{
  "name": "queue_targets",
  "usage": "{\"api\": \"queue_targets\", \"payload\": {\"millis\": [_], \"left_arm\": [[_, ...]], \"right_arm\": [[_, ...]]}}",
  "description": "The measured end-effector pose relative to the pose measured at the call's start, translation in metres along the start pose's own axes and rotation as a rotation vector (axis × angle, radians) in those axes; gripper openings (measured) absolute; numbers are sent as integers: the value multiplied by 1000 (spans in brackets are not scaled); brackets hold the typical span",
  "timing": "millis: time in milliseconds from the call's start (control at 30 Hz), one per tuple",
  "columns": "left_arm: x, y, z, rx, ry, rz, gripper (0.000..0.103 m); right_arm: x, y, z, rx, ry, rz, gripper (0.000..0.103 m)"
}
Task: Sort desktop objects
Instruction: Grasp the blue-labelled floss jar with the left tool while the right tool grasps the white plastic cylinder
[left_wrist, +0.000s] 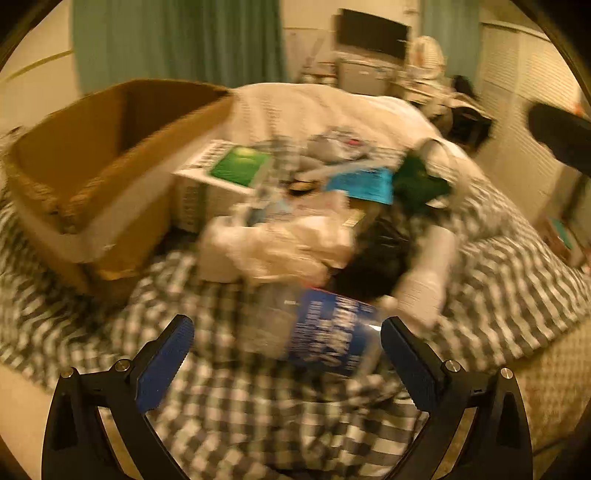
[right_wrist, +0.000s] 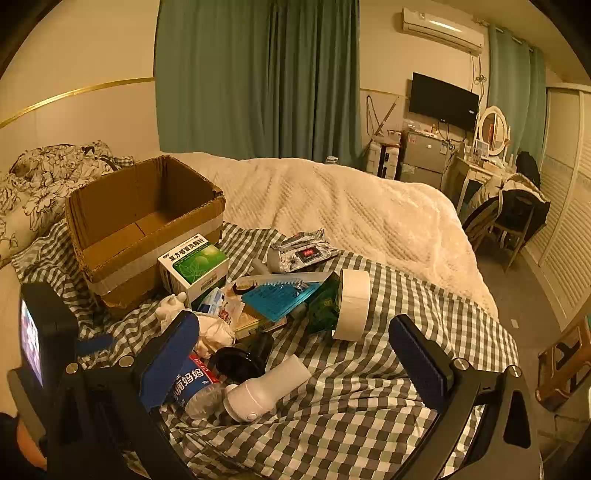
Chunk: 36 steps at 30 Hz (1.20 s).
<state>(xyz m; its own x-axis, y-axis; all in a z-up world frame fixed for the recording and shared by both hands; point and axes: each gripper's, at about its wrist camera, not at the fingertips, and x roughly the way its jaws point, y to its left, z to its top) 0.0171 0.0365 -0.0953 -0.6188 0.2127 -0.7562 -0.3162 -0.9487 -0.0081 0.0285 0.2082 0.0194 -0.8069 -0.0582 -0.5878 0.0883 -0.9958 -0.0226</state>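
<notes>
A pile of objects lies on a checked cloth (right_wrist: 369, 413) on a bed. A clear bottle with a blue label (left_wrist: 328, 328) (right_wrist: 192, 384) lies nearest. My left gripper (left_wrist: 288, 332) is open and the bottle lies between its fingers; the left wrist view is blurred. My right gripper (right_wrist: 295, 332) is open and empty, above the pile's near edge. A white bottle (right_wrist: 266, 387), a roll of white tape (right_wrist: 352, 304), a green medicine box (right_wrist: 194, 264), a blue packet (right_wrist: 279, 297) and a wipes pack (right_wrist: 306, 253) also lie there. An open cardboard box (right_wrist: 144, 221) (left_wrist: 96, 177) stands at the left.
A white blanket (right_wrist: 351, 206) covers the bed beyond the cloth. A floral pillow (right_wrist: 44, 177) lies at the far left. Green curtains (right_wrist: 258, 74), a television (right_wrist: 443, 99), a dressing table (right_wrist: 484, 158) and a chair (right_wrist: 517, 221) stand at the back right. A wooden stool (right_wrist: 565, 362) stands at the right.
</notes>
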Motion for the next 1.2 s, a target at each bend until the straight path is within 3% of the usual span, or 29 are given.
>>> {"api": "queue_targets", "payload": {"millis": [200, 467, 533, 567, 633, 833, 1033, 1200], "left_arm": [[20, -7, -10, 75, 27, -8, 103], [46, 0, -12, 113, 37, -99, 103], [52, 2, -14, 107, 56, -113, 92], [52, 4, -15, 94, 58, -117, 92], [45, 6, -15, 80, 53, -105, 92], [14, 21, -11, 0, 1, 23, 92], [9, 28, -5, 18, -29, 79, 92], [17, 37, 0, 4, -17, 121, 92]], "right_arm": [[7, 0, -2, 10, 33, 8, 103], [18, 6, -8, -22, 72, -2, 103], [26, 7, -12, -32, 94, -9, 103], [31, 8, -14, -36, 111, -17, 103], [40, 8, -19, -38, 140, -22, 103], [59, 13, -31, -18, 209, -7, 103], [80, 29, -47, -19, 284, 20, 103], [107, 32, -61, 70, 378, 109, 81]]}}
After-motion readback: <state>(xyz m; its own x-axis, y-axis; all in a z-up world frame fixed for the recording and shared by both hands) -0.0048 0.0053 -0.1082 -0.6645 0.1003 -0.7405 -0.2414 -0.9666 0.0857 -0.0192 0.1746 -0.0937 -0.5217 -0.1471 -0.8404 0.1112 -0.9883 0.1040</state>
